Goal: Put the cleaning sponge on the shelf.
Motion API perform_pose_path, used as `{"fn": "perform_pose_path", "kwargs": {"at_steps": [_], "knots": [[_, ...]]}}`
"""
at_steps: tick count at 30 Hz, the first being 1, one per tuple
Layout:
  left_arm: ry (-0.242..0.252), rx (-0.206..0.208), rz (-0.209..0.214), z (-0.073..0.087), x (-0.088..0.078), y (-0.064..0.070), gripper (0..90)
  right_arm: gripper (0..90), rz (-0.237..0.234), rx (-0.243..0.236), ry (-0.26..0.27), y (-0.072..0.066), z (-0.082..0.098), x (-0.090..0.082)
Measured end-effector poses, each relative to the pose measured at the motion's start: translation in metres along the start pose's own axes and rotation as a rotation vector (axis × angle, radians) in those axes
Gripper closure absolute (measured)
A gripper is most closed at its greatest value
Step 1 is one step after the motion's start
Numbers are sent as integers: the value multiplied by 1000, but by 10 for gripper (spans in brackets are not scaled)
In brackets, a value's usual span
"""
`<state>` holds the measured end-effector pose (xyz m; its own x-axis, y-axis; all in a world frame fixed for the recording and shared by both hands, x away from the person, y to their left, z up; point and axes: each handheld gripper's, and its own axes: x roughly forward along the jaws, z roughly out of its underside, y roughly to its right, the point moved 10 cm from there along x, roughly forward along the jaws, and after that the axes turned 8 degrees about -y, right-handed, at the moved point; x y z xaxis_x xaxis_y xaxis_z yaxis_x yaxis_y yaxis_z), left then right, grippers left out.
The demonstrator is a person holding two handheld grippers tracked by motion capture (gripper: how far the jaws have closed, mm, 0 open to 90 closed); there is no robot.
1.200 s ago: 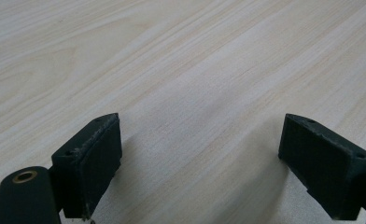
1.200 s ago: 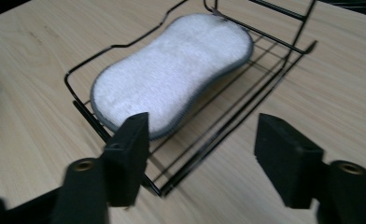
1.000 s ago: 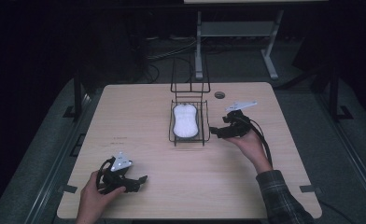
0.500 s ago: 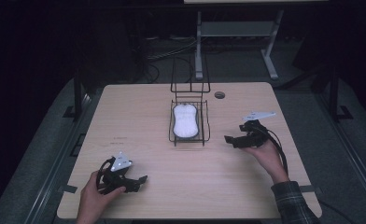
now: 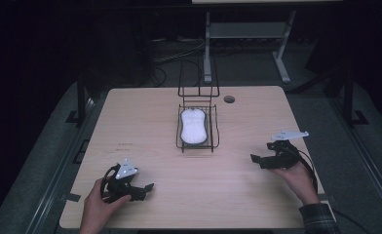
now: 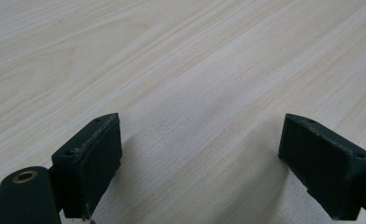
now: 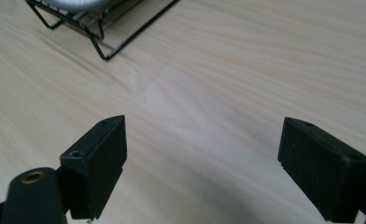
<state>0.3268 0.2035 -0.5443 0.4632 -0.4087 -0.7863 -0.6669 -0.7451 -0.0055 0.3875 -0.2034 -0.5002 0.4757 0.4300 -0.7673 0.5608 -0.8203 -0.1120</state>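
A black wire basket [image 5: 214,130] stands at the middle of the light wood table [image 5: 155,117], with a white oval object [image 5: 193,126] lying in it. My right gripper [image 5: 261,160] rests low over the table's right side, well to the right of the basket, open with nothing between its jaws. The basket's near corner [image 7: 99,44] shows at the top left of the right gripper view. My left gripper [image 5: 141,190] sits near the front left edge, open, with bare wood between its pads [image 6: 90,161].
A small dark round hole [image 5: 229,99] lies at the table's back right. Behind the table stand a white metal frame [image 5: 247,34] and cables on a dark floor. Grey mats flank the table on both sides.
My right gripper has drawn back from beside the basket toward the right front of the table. The left gripper has stayed put.
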Motion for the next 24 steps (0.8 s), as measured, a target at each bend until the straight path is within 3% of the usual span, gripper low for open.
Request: {"fn": "perform_pose_path", "kwargs": {"at_steps": [8, 9, 15, 24], "knots": [[-2, 1, 0, 0, 0, 0, 124, 147, 9, 22, -9, 2, 26, -10], [-2, 3, 0, 0, 0, 0, 124, 144, 19, 33, -18, 3, 38, -12], [0, 3, -1, 0, 0, 0, 124, 145, 48, 38, -46, 6, 67, -14], [0, 3, -1, 0, 0, 0, 124, 145, 81, 17, -76, 5, 84, -13]]}}
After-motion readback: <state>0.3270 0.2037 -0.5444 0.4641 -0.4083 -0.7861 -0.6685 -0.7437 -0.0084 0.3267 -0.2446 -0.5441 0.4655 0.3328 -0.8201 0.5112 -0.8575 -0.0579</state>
